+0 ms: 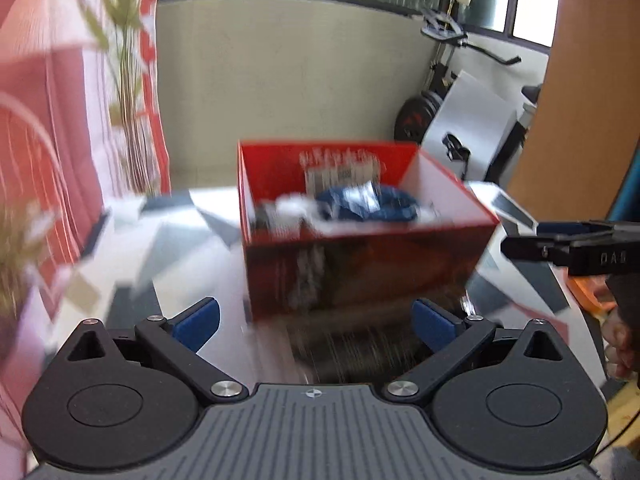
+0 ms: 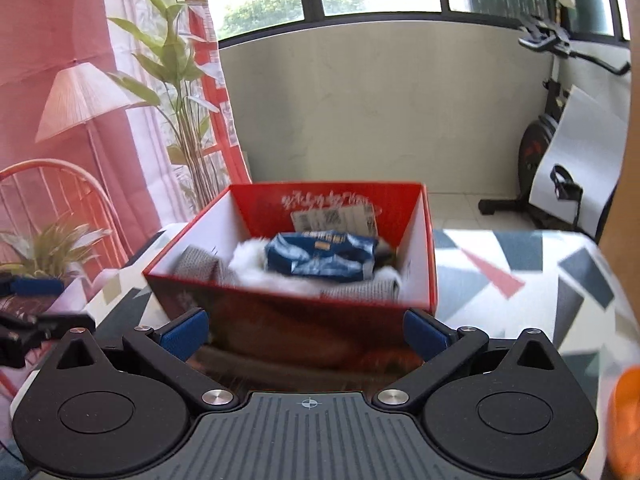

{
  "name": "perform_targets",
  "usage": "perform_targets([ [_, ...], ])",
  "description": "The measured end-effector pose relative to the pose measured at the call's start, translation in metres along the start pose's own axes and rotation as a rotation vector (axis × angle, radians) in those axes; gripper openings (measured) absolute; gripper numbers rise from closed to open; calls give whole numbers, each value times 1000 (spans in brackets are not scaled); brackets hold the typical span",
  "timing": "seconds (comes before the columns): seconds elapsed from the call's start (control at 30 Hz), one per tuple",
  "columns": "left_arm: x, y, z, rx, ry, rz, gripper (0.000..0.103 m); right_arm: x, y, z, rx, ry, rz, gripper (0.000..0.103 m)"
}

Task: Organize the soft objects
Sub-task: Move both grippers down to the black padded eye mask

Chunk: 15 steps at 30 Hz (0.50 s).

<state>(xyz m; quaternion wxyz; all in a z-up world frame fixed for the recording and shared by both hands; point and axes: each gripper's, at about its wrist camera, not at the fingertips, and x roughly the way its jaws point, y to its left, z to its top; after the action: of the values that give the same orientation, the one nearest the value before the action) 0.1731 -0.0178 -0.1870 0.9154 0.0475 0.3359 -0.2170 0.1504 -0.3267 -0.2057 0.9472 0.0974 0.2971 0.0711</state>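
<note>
An open red cardboard box (image 2: 296, 316) with white inner walls stands on a table covered by a white cloth printed with grey, navy and red triangles (image 2: 500, 276). In the right wrist view the box sits toward the table's far edge, its near wall facing the camera, with a bare stretch of patterned cloth running off to the table's right edge.

Inside the box lies a heap of soft things. A crumpled blue packet with pale printing (image 2: 324, 258) rests on top, near the middle and toward the right wall. Beneath it shows a fluffy white piece of fabric (image 2: 250, 258), and a grey knitted cloth (image 2: 196, 268) lies against the left inner wall and reappears along the near wall at the right. A white label with barcodes (image 2: 334, 218) is stuck to the red far inner wall, under pale lettering.

The right gripper (image 2: 306, 330) hangs in front of the box's near wall, its blue-padded fingers (image 2: 184, 334) spread wide, nothing between them, apart from the cardboard as far as the blur allows. The left gripper (image 1: 316, 320) is likewise spread wide and empty before the box (image 1: 360, 272), which is smeared by motion blur there.

Behind the table stand a tall green leafy plant (image 2: 176, 80), a red curtain (image 2: 48, 20) and a black exercise bike (image 2: 548, 140) by a pale wall under windows.
</note>
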Motion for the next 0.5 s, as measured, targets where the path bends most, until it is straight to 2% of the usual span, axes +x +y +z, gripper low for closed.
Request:
perform_targets([
  [0.2,5,11,-42,-62,86,12,103,-12,9,-48,-25,20,1,103],
  [0.4,5,15,-62,-85,113,54,103,-15,24,-93,-69,63,-15,102],
  [0.5,7,13,-72,-111,137,44,103,-15,27,-107,-56,88,-7,101],
])
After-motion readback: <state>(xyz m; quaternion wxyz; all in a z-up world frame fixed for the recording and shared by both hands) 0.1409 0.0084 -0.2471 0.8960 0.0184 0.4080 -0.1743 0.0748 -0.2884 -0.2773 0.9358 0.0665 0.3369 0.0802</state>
